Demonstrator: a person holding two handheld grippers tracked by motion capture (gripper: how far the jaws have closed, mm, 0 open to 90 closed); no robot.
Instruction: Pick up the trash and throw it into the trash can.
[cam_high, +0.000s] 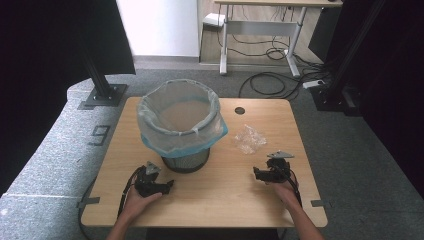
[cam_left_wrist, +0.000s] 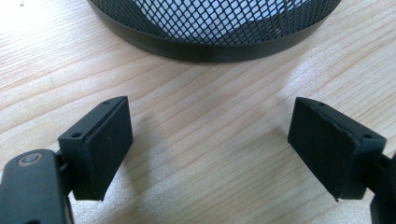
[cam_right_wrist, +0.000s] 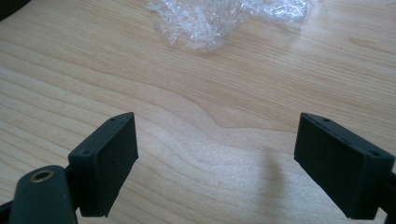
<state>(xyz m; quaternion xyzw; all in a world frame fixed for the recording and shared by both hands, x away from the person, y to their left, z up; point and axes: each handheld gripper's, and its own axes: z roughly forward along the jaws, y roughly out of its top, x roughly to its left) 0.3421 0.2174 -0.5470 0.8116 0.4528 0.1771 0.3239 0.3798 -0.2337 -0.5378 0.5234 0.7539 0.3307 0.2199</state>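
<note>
Both hand-held grippers, left (cam_high: 167, 186) and right (cam_high: 256, 173), rest wide open and empty on the table (cam_high: 210, 200), flanking a lined mesh wastebasket (cam_high: 180, 125); crumpled clear plastic (cam_high: 249, 138) lies just beyond the right one.

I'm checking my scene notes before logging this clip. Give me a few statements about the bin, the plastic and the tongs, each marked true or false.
1. The black mesh waste bin stands upright with a translucent liner bag folded over its rim. True.
2. The crumpled clear plastic wrap lies inside the bin. False: it lies on the light wooden table, right of the bin.
3. The left tongs are open and empty. True.
4. The right tongs grip the wrap. False: they are open, short of it.
</note>
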